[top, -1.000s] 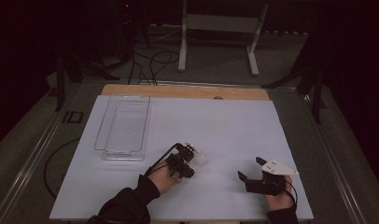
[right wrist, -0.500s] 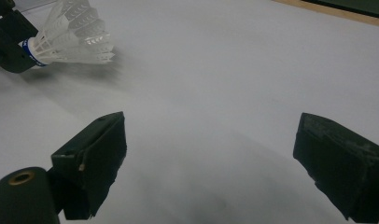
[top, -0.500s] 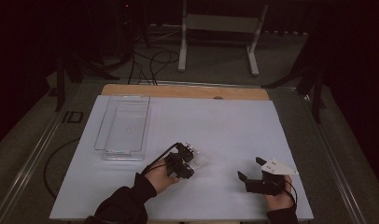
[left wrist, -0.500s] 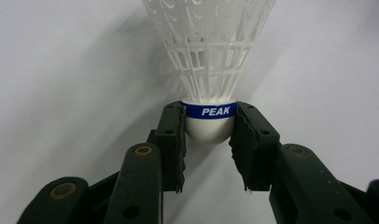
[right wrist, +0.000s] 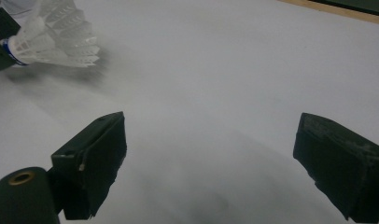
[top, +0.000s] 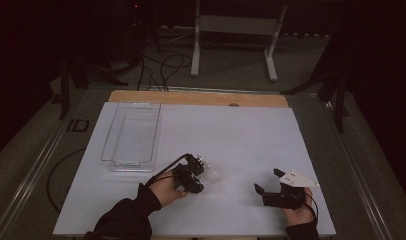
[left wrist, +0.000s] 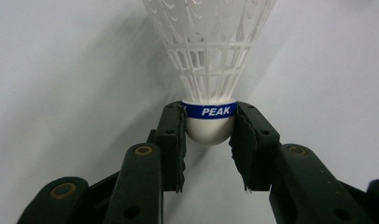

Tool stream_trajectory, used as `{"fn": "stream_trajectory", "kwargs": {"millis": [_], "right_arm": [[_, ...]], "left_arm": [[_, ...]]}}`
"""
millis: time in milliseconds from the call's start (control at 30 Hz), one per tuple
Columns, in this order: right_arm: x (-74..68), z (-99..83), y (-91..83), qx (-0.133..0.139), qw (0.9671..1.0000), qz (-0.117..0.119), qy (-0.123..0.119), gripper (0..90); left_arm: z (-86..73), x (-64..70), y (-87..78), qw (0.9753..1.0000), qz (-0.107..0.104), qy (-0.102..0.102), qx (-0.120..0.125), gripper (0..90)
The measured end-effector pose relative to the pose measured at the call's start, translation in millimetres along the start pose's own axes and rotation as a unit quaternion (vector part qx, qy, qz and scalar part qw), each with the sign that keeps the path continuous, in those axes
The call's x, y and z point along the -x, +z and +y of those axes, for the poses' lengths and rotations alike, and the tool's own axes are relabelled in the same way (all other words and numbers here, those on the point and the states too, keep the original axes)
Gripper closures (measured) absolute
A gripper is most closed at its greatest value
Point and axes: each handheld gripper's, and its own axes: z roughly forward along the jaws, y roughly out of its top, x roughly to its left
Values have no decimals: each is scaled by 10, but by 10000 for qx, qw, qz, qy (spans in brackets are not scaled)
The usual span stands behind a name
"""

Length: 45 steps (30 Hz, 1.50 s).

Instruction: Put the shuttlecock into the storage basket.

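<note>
A white plastic shuttlecock (left wrist: 211, 60) with a blue band reading PEAK is held by its rounded cork base. My left gripper (left wrist: 208, 128) is shut on that base, one pad on each side, skirt pointing away. From above, the left gripper (top: 199, 175) sits low over the white table at front centre, and the shuttlecock (top: 210, 175) sticks out to its right. My right gripper (top: 267, 181) rests at the front right, open wide with nothing between its jaws. In the right gripper view (right wrist: 211, 140) the shuttlecock (right wrist: 52, 39) lies at the upper left.
A clear plastic tray (top: 110, 134) stands at the left of the white table sheet (top: 241, 135), beyond the left hand. A wooden strip (top: 201, 98) runs along the far edge. Stand legs and cables sit on the floor behind.
</note>
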Motion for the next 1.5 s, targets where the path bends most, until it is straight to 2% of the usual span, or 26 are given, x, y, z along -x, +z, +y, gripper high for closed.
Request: {"fn": "stream_trajectory", "kwargs": {"millis": [167, 233, 500, 800, 900, 1133, 1400, 1500], "right_arm": [[-3, 1, 1, -4, 10000, 5, 5, 93], [-4, 2, 0, 2, 10000, 10, 7, 93], [-2, 0, 2, 1, 10000, 23, 12, 93], [-5, -3, 12, -11, 10000, 62, -30, 93], [-3, -2, 9, -8, 10000, 61, -22, 93], [-10, 2, 6, 2, 10000, 59, -35, 93], [-9, 1, 5, 15, 10000, 68, -14, 93], [-10, 4, 5, 28, 10000, 71, -36, 93]], "left_arm": [[-14, -1, -52, 10000, -25, 55, -7, 662], [-25, 1, -96, 9999, -113, 122, -18, 662], [-90, -4, -173, 9993, -93, 330, -146, 662], [-143, 2, -262, 9989, -21, 439, -189, 662], [-150, 12, -311, 9989, 27, 445, -135, 662], [-164, 8, -434, 9982, 4, 568, -172, 662], [-175, -35, -534, 9981, -87, 585, -154, 662], [-188, -64, -559, 9985, -104, 524, -151, 662]]}}
